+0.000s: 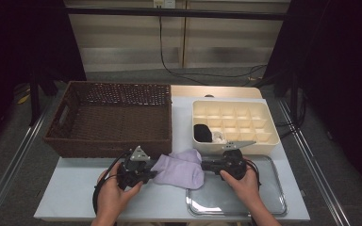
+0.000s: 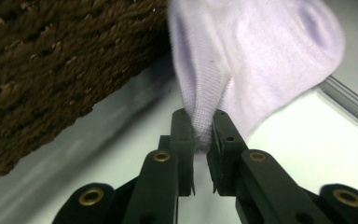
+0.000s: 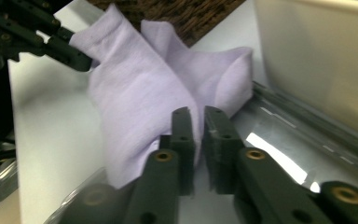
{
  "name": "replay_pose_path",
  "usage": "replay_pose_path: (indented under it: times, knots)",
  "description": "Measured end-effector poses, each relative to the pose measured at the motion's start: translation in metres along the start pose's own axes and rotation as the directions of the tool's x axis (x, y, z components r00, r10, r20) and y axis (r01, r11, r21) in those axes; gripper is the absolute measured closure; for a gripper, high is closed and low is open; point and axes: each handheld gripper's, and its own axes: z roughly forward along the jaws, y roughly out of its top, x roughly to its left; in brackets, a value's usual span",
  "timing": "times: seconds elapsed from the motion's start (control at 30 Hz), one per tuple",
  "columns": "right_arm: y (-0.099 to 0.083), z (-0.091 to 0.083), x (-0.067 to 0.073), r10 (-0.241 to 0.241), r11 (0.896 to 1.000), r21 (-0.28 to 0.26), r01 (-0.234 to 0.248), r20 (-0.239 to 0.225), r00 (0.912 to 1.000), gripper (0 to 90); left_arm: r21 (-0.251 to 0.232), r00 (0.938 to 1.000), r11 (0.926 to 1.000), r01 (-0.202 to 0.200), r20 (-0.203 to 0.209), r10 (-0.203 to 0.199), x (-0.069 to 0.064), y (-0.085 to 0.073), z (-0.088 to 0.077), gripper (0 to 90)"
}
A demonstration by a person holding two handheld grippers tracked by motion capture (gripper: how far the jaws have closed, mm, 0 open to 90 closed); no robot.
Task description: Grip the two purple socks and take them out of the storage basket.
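Two lavender socks [image 1: 181, 169] lie crossed on the white table, between the two grippers and partly over the tray's left edge. My left gripper [image 1: 154, 175] is at their left end; in the left gripper view its jaws [image 2: 200, 114] pinch a ribbed edge of a sock [image 2: 261, 51]. My right gripper [image 1: 202, 165] meets the socks from the right. In the right gripper view its jaws [image 3: 197, 112] stand almost together, with a fold of sock [image 3: 140, 93] running into the narrow gap. The left gripper [image 3: 81, 63] shows there at the far end of the socks.
A brown wicker basket [image 1: 108, 141] stands at the back left, close behind the socks. A cream compartment box [image 1: 235, 146] at the back right holds a black sock [image 1: 201, 133]. A shiny metal tray [image 1: 264, 207] lies at the front right under my right hand.
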Motion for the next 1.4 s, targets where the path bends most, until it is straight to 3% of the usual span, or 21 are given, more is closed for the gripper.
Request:
replay_pose_path:
  times: [0.27, 0.4, 0.47, 0.5, 0.6, 0.7, 0.77, 0.83, 0.87, 0.97, 1.07, 1.23, 1.4]
  knots:
    - [-0.005, 0.0, 0.007, -0.006, 1.0, 0.01, 0.006, 0.01, 0.9999, 73.4, 0.025, 1.0, 0.9997, 0.005, 0.007, -0.005, -0.003, -0.003, -0.002, 77.4]
    - [-0.009, 0.0, 0.011, -0.037, 0.999, 0.035, 0.036, 0.034, 0.9987, 70.2, 0.045, 0.9997, 0.999, 0.007, 0.023, -0.008, -0.004, -0.005, -0.004, 78.3]
    - [-0.012, -0.001, 0.011, -0.028, 0.999, 0.044, 0.026, 0.03, 0.9992, 70.4, 0.042, 0.9999, 0.999, 0.016, 0.005, -0.016, -0.003, -0.006, -0.005, 71.6]
    - [-0.012, -0.001, 0.01, -0.024, 0.999, 0.041, 0.023, 0.032, 0.9992, 71.1, 0.028, 0.9998, 0.9995, 0.018, -0.011, -0.017, -0.002, -0.006, -0.006, 66.6]
    - [-0.012, 0.001, 0.01, -0.014, 0.999, 0.042, 0.013, 0.028, 0.9995, 72.0, -0.015, 0.9991, 0.9993, 0.036, -0.021, -0.036, 0.0, -0.005, -0.011, 62.4]
    - [-0.013, 0.004, 0.012, -0.023, 0.998, 0.054, 0.022, 0.033, 0.9992, 72.0, -0.088, 0.9978, 0.9961, 0.01, -0.065, -0.016, 0.001, -0.001, -0.015, 55.7]
    - [-0.013, 0.005, 0.014, -0.041, 0.997, 0.064, 0.038, 0.039, 0.9984, 72.0, -0.101, 0.9977, 0.9948, 0.014, -0.065, -0.02, 0.003, 0.001, -0.013, 55.0]
    - [-0.014, 0.006, 0.016, -0.056, 0.996, 0.072, 0.053, 0.05, 0.9972, 71.9, -0.103, 0.997, 0.9946, 0.005, -0.076, -0.013, 0.005, 0.0, -0.005, 56.4]
    - [-0.015, 0.006, 0.016, -0.054, 0.996, 0.074, 0.05, 0.044, 0.9976, 71.9, -0.087, 0.9981, 0.9962, 0.009, -0.06, -0.015, 0.006, 0.0, -0.001, 58.2]
    - [-0.017, 0.007, 0.019, -0.063, 0.994, 0.094, 0.059, 0.045, 0.997, 71.0, -0.053, 0.999, 0.9977, 0.043, -0.013, -0.043, 0.008, -0.002, 0.006, 74.9]
    - [-0.019, 0.006, 0.021, -0.055, 0.994, 0.096, 0.051, 0.039, 0.9977, 70.7, -0.022, 0.9995, 0.9993, 0.03, -0.003, -0.03, 0.006, 0.0, 0.008, 86.4]
    - [-0.02, 0.006, 0.018, -0.042, 0.994, 0.104, 0.038, 0.03, 0.9987, 78.6, 0.008, 0.9999, 0.9998, 0.017, -0.001, -0.017, 0.003, 0.0, 0.005, 90.0]
    - [-0.02, 0.004, 0.014, -0.045, 0.992, 0.117, 0.042, 0.023, 0.9987, 84.7, 0.032, 0.9993, 0.9989, 0.034, 0.014, -0.035, 0.002, -0.005, 0.004, 90.0]
